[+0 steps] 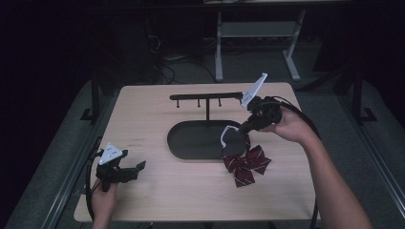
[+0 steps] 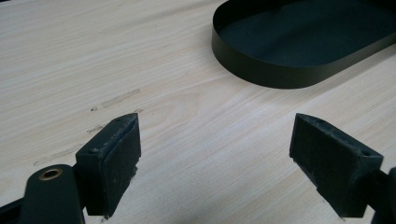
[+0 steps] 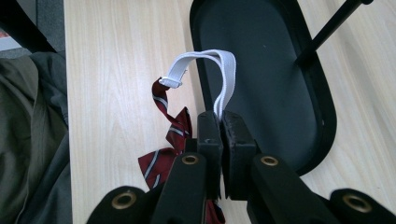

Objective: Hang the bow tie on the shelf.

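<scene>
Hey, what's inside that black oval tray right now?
The black oval tray holds the stand's thin post rising from its floor. In the right gripper view, the white elastic strap pinched by the right gripper arches above it. The gripper hides the tray's near end.

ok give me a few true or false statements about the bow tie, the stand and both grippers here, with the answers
1. The right gripper is shut on the white elastic strap of the bow tie. True.
2. The left gripper holds the bow tie. False: its jaws are open over bare table.
3. The bow tie hangs from a peg on the stand's bar. False: it lies by the tray's right end.
4. The black oval tray forms the base of the stand. True.
5. The bow tie is plain blue. False: it is dark red with light stripes.
</scene>
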`<action>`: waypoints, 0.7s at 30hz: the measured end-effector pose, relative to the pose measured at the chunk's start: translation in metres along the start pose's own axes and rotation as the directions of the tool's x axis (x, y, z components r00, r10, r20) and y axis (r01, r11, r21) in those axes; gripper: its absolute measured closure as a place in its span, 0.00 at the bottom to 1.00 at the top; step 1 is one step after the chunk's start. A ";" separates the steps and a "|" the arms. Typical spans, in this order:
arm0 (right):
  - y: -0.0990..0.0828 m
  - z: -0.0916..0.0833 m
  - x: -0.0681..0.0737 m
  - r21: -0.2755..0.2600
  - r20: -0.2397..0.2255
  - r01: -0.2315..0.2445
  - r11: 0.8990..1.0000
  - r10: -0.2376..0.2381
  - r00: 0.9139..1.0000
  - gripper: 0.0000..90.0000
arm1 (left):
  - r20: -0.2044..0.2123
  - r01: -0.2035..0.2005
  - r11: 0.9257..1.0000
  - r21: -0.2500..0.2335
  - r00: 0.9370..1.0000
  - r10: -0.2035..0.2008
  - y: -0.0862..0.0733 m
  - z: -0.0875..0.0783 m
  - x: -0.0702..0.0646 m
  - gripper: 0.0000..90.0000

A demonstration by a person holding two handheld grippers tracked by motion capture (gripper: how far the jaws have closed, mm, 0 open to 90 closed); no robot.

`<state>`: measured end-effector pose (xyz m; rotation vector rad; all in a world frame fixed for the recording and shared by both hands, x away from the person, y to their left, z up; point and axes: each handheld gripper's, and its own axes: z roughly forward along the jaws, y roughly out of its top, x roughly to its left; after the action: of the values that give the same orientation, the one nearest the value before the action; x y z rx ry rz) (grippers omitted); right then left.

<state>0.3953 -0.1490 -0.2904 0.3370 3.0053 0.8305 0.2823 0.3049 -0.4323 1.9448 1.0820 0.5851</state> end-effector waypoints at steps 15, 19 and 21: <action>0.014 -0.004 -0.009 0.008 0.006 -0.003 1.000 0.003 1.000 0.96 | 0.002 -0.002 1.000 0.004 1.000 0.002 0.000 0.000 0.000 0.18; 0.018 -0.006 -0.012 0.007 0.012 -0.008 1.000 0.008 1.000 0.96 | 0.003 0.000 1.000 0.004 1.000 0.000 0.000 0.000 0.000 0.18; 0.021 -0.006 -0.014 0.004 0.012 -0.003 1.000 0.003 1.000 0.96 | 0.003 0.000 1.000 0.004 1.000 0.000 0.000 0.000 0.000 0.18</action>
<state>0.4130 -0.1379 -0.2753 0.3460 2.9962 0.8201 0.2823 0.3046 -0.4322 1.9483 1.0826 0.5805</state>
